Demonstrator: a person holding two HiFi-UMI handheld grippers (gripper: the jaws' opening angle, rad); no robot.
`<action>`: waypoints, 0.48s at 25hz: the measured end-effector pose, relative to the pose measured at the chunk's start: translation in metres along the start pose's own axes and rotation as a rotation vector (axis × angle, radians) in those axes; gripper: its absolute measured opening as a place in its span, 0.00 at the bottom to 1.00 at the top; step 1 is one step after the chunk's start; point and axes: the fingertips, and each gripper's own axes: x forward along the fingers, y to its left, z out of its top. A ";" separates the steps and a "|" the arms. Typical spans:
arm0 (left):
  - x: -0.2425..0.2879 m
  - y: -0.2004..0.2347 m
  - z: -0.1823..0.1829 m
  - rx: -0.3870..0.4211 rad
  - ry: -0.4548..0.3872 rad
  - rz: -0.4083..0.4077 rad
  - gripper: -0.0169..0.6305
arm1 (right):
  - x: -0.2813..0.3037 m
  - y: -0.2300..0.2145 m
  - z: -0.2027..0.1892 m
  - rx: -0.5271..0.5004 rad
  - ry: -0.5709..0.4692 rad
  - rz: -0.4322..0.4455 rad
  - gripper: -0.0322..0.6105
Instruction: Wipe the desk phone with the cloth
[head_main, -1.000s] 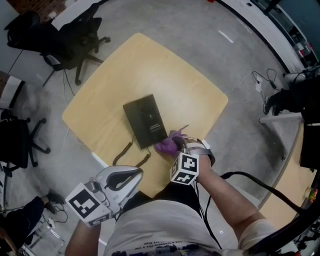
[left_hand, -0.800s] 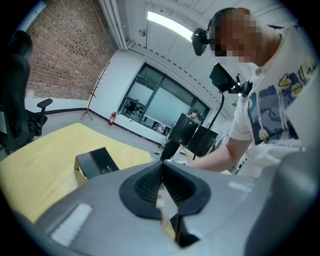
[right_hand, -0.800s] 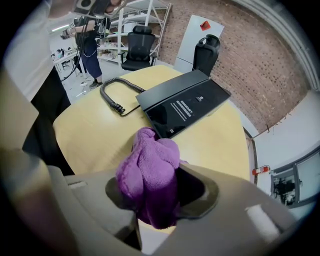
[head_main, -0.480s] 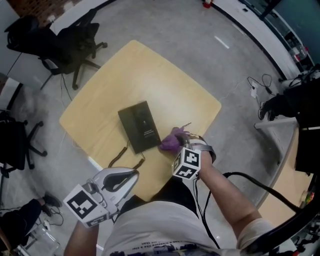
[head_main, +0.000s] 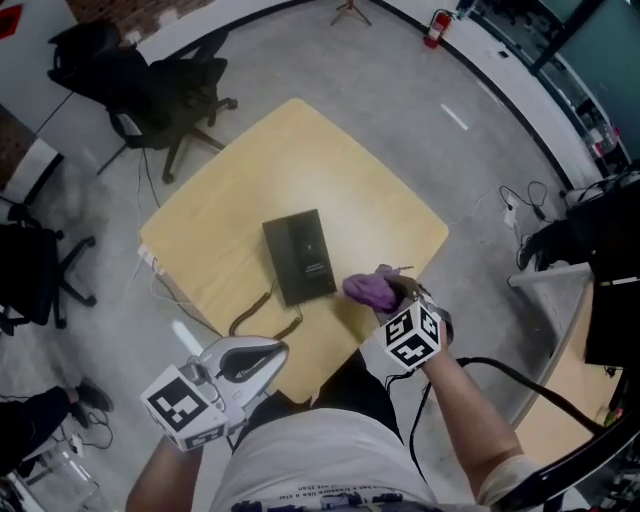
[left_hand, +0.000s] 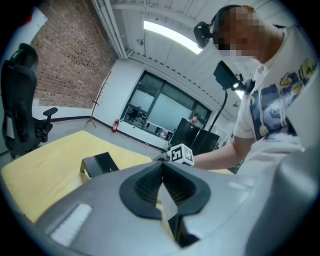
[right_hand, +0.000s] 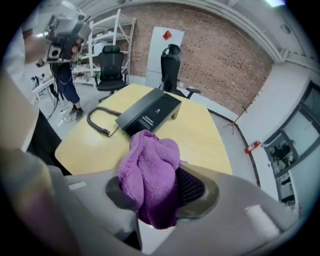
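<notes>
The black desk phone lies flat near the middle of the yellow table; the phone also shows in the right gripper view. Its coiled cord trails toward the near edge. My right gripper is shut on the bunched purple cloth, held just off the phone's near right corner and above the table. The cloth bulges out between the jaws of the right gripper. My left gripper hangs shut and empty off the table's near edge. In the left gripper view, the left gripper points toward the phone.
Black office chairs stand beyond the table's far left corner, and another chair stands at the left. Cables lie on the floor at the right, by a second desk. A fire extinguisher stands by the far wall.
My right gripper has lifted and drawn the cloth to the right, off the phone's near corner. The left gripper has kept its place.
</notes>
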 end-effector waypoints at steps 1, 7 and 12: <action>-0.001 -0.002 -0.003 0.004 -0.003 -0.002 0.03 | -0.011 0.005 0.003 0.035 -0.030 0.009 0.28; -0.003 -0.018 -0.014 0.035 -0.013 0.040 0.03 | -0.072 0.040 0.019 0.160 -0.238 0.095 0.28; -0.020 -0.044 -0.028 0.017 -0.060 0.174 0.03 | -0.118 0.067 0.036 0.092 -0.367 0.179 0.28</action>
